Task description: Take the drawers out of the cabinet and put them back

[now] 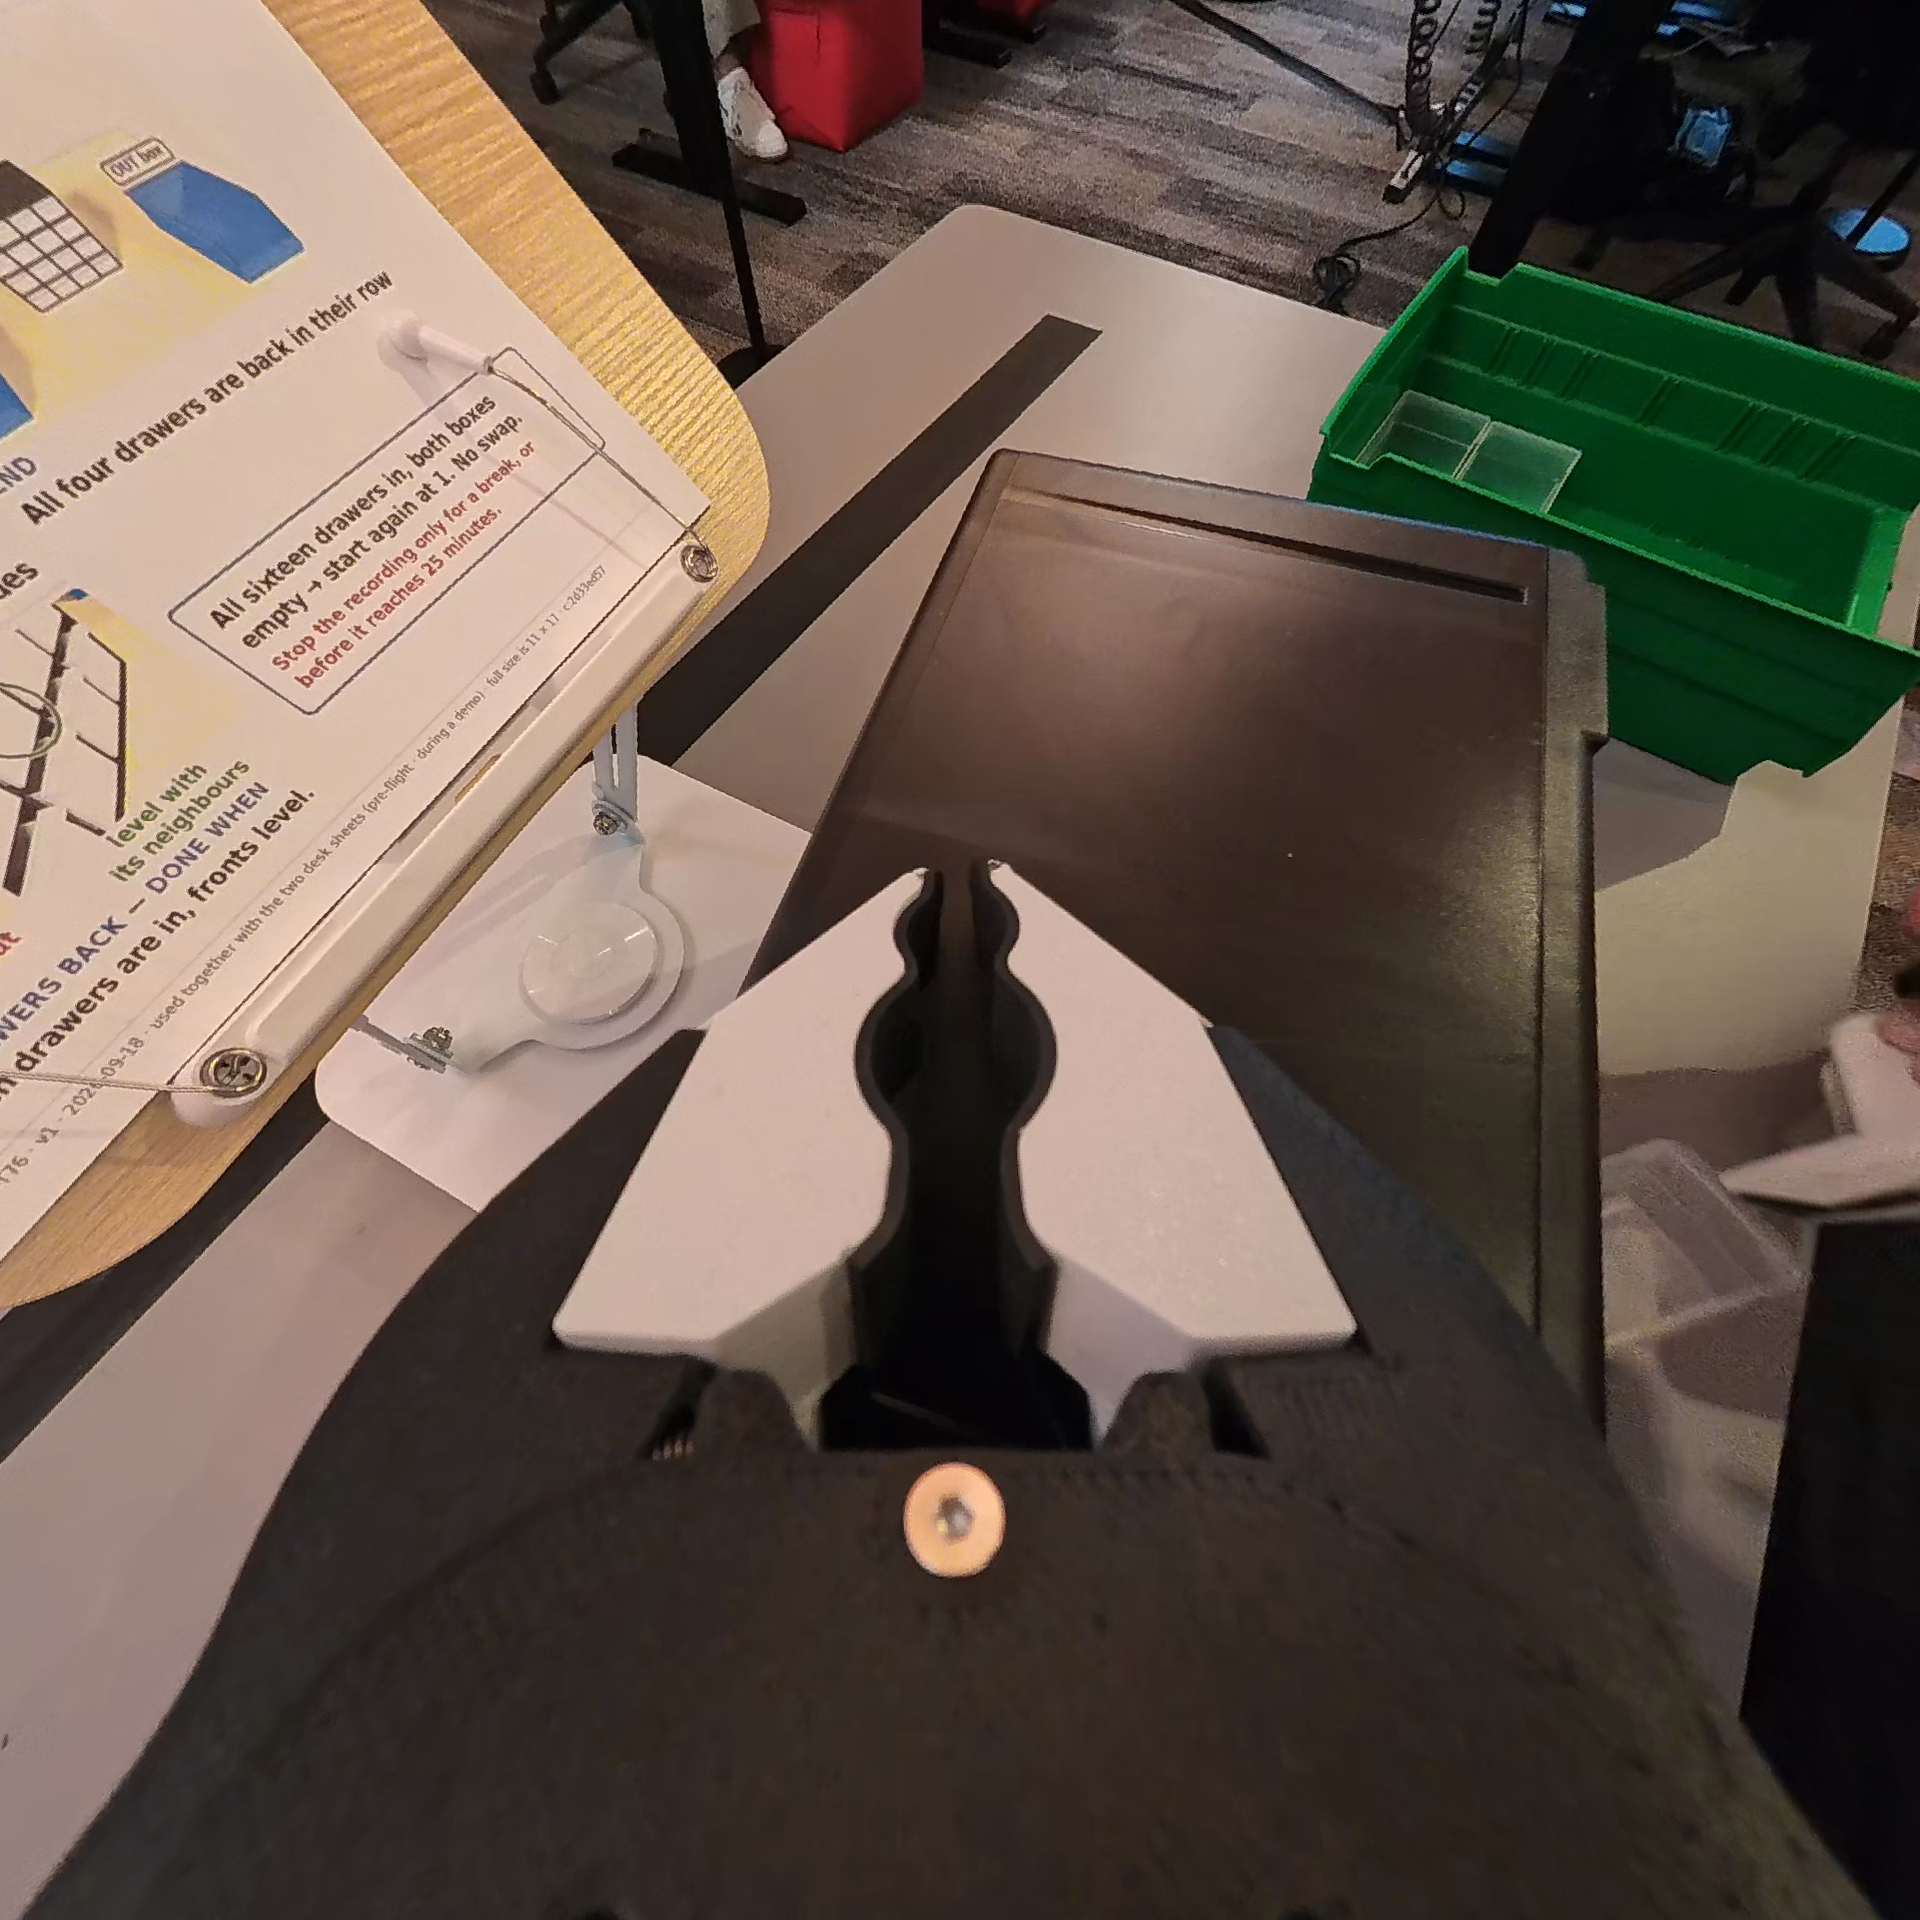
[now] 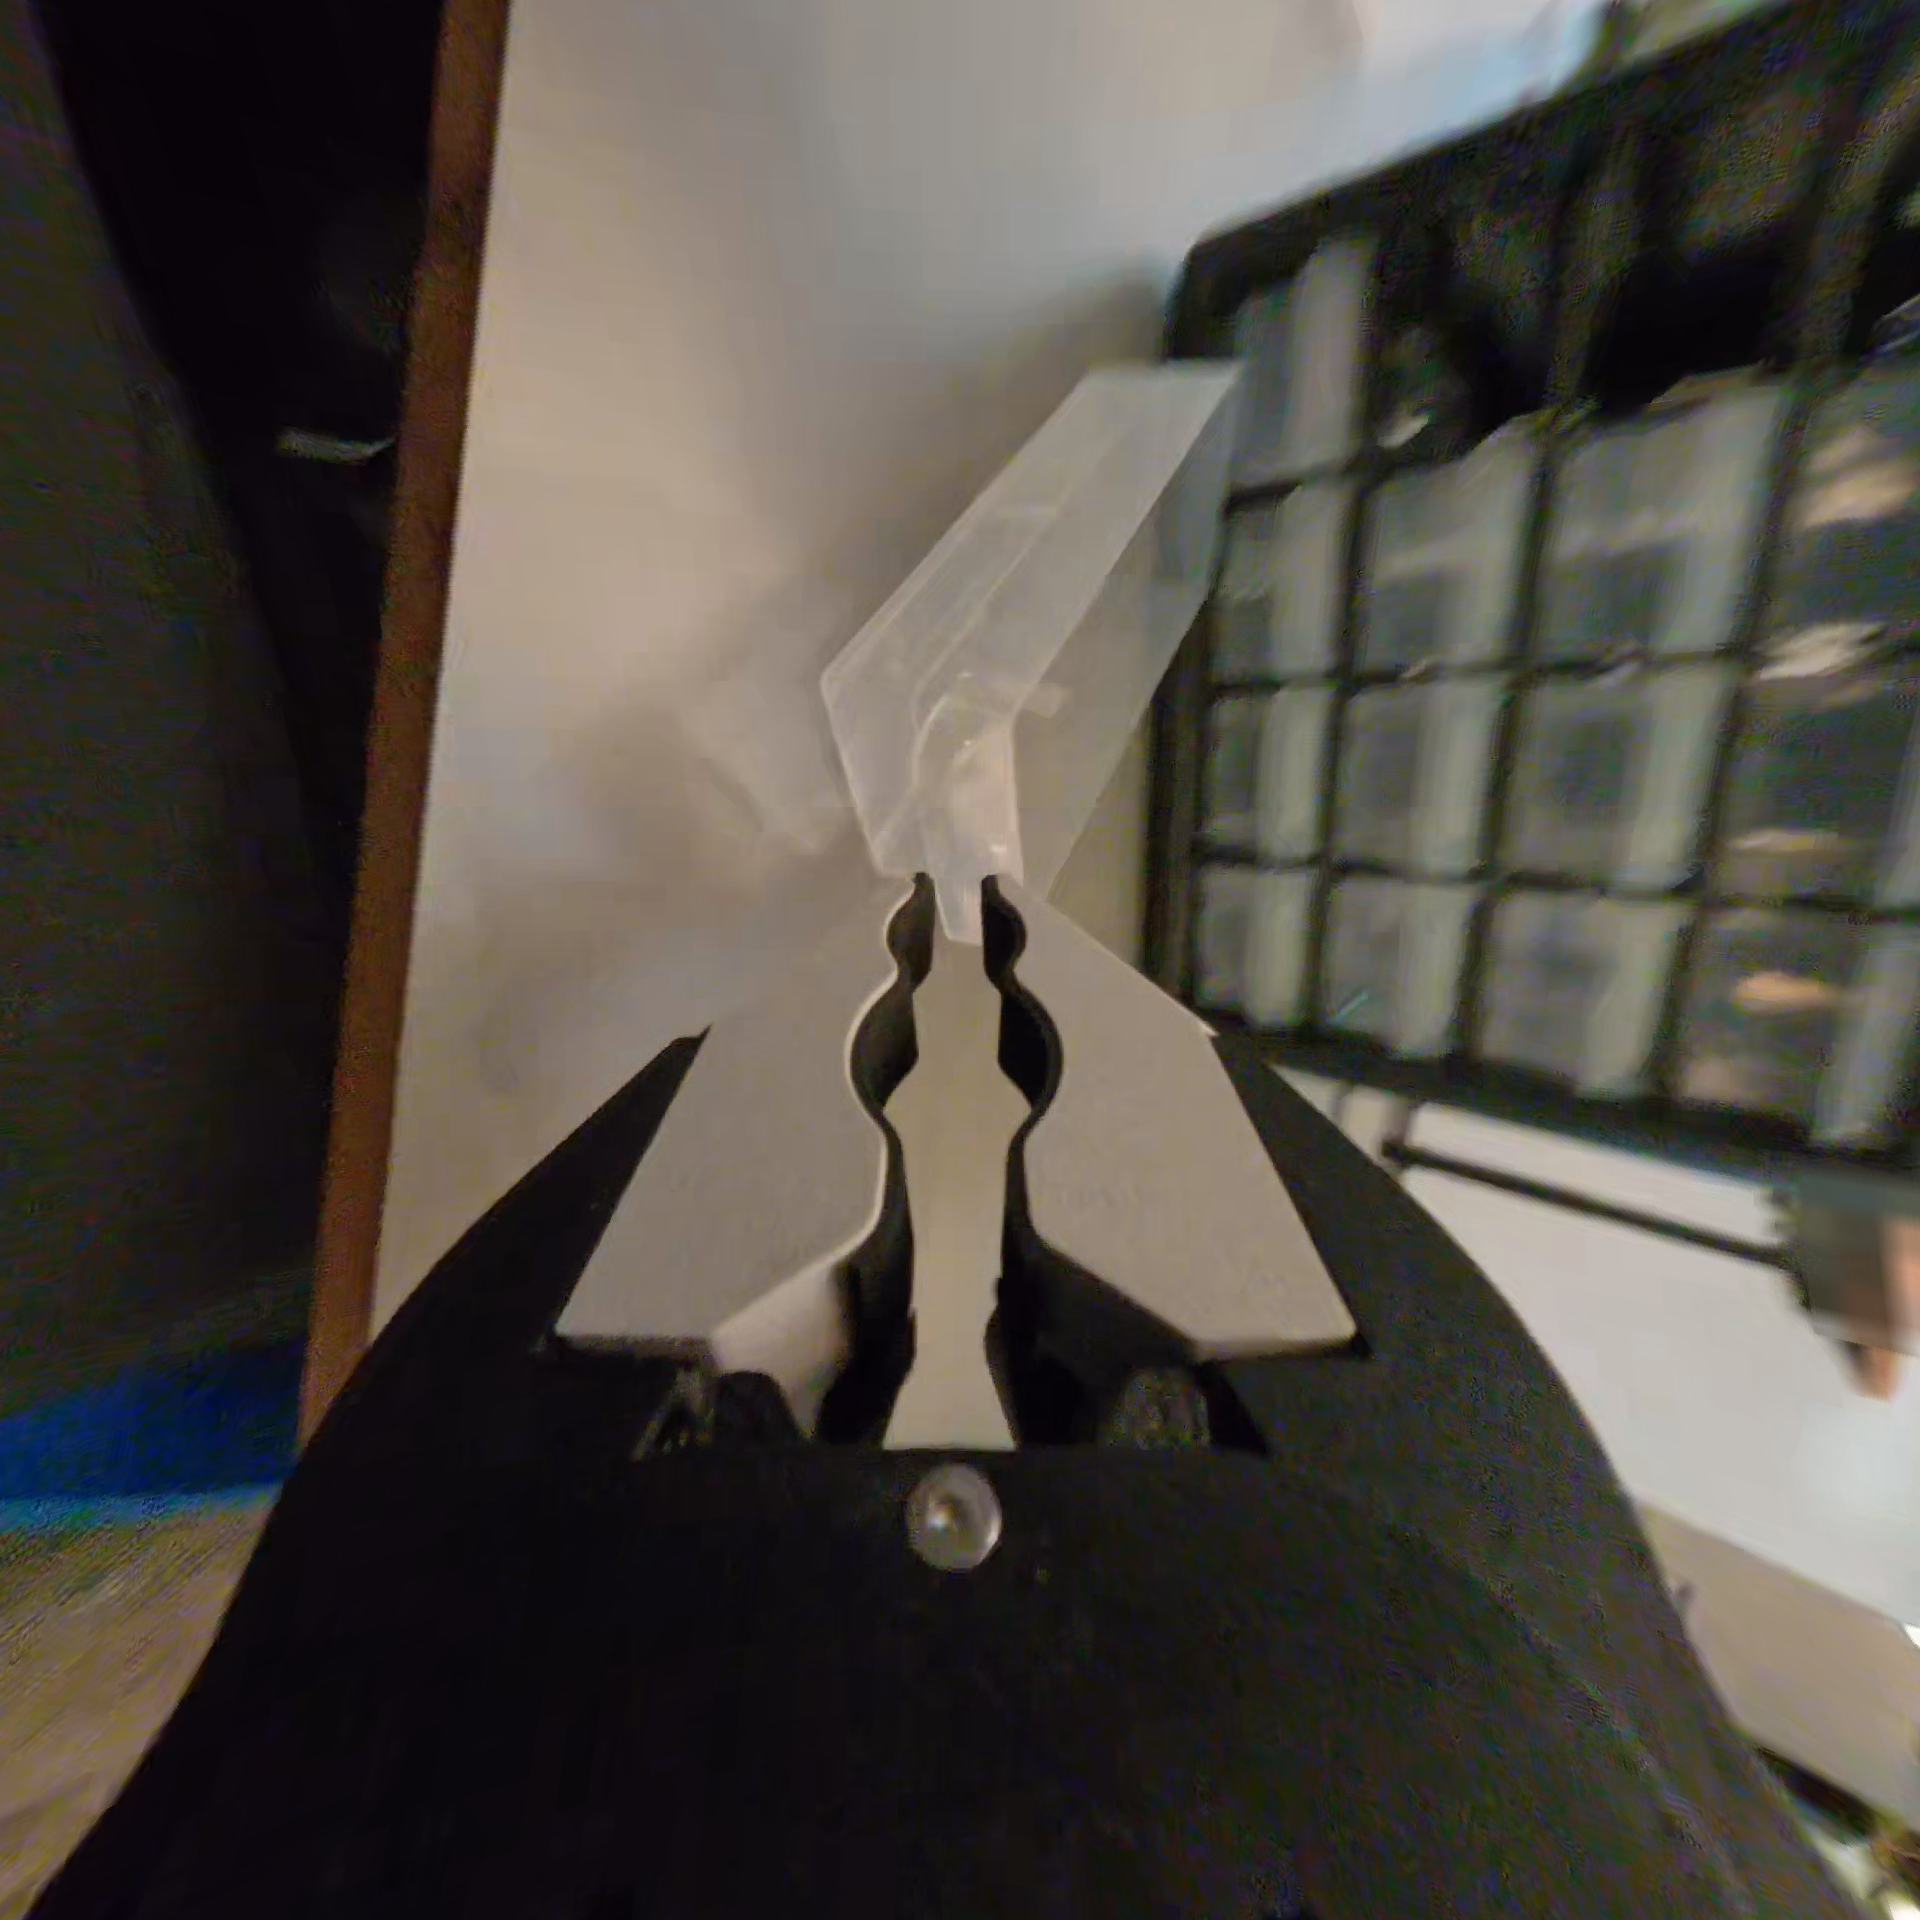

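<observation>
Right claw (image 2: 961, 902) clamped on the front tab of a clear plastic drawer (image 2: 1013, 634), which hangs tilted just ahead of the tips, over the white counter (image 2: 748, 312). Black grid-front cabinet (image 2: 1558, 727) sits to the claw's right, blurred. Left claw (image 1: 956, 883) fingers together, nothing between them, over the cabinet's flat black top. Green plastic bin (image 1: 1662, 499) further ahead, right; two clear drawers (image 1: 1475, 452) inside.

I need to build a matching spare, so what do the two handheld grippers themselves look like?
Both look alike: the left gripper and right gripper each have a matte black, curved, textured body, two pale grey wedge-shaped fingers with black wavy inner edges, and a round silver screw centred behind them. No cables visible.
</observation>
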Tool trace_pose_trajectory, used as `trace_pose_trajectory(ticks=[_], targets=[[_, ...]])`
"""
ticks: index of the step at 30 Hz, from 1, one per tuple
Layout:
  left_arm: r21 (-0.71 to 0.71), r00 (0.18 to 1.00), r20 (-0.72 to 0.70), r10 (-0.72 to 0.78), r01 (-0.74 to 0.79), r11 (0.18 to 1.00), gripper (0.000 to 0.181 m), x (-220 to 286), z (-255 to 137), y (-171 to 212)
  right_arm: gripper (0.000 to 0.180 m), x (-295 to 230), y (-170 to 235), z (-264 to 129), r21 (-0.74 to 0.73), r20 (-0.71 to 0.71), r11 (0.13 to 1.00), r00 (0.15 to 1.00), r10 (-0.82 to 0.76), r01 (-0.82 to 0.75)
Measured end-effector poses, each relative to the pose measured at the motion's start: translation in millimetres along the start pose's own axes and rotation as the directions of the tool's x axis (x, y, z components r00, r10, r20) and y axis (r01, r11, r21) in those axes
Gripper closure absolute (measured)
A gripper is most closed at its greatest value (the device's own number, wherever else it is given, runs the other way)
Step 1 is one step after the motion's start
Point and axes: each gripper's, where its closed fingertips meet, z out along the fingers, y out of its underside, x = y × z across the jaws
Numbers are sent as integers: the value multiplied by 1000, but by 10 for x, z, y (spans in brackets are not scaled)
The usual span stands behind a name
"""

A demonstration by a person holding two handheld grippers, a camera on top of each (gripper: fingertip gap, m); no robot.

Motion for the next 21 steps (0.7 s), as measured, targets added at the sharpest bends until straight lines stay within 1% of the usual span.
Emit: trace_pose_trajectory(ticks=[1, 2, 3, 4, 6, 7, 8, 9, 10, 11, 13, 17, 19, 21], targets=[[0, 1000, 0, 0, 0, 1000, 175, 0, 0, 0, 170, -59, 140, -21, -42, 46, 999, 998, 31, -29], [0, 1000, 0, 0, 0, 1000, 175, 0, 0, 0, 160, -76, 225, -52, -56, 68, 996, 995, 74, -71], [0, 1000, 0, 0, 0, 1000, 175, 0, 0, 0, 158, -88, 250, -91, -47, 98, 992, 988, 123, -119], [1, 1000, 0, 0, 0, 1000, 175, 0, 0, -1, 151, -75, 234, -131, -33, 122, 985, 978, 171, -169], [1, 1000, 0, 0, 0, 1000, 175, 0, 0, -1, 125, -4, 164, -170, -26, 159, 966, 953, 258, -257], [0, 1000, 1, 0, 0, 1000, 175, 1, 1, -1, 115, 47, 113, -160, -31, 177, 946, 930, 323, -322], [0, 1000, 0, 0, 0, 1000, 175, 1, 1, -1, 107, 90, 50, -128, -45, 207, 912, 889, 408, -408], [0, 1000, 0, 0, 0, 1000, 175, 0, 1, -1, 92, 110, -24, -76, -68, 251, 869, 835, 490, -490], [0, 1000, 1, 0, 0, 1000, 175, 1, 1, -1, 89, 125, -91, -10, -95, 290, 829, 782, 552, -551], [0, 1000, 1, -1, 1, 1000, 175, 2, 2, -2, 92, 151, -132, 73, -121, 305, 793, 738, 602, -597], [1, 1000, 2, -2, 2, 1000, 175, 2, 2, -2, 84, 120, -177, 254, -197, 347, 740, 660, 666, -643], [3, 1000, 2, -3, 3, 1000, 175, 2, 1, -3, 82, -48, -162, 597, -325, 400, 711, 590, 701, -624], [4, 1000, 0, -2, 2, 1000, 175, 3, 0, -3, 100, -154, -106, 701, -395, 416, 701, 565, 713, -594], [6, 1000, -3, 0, 0, 1000, 176, 8, -2, -4, 118, -165, -146, 712, -404, 456, 687, 519, 724, -604]])
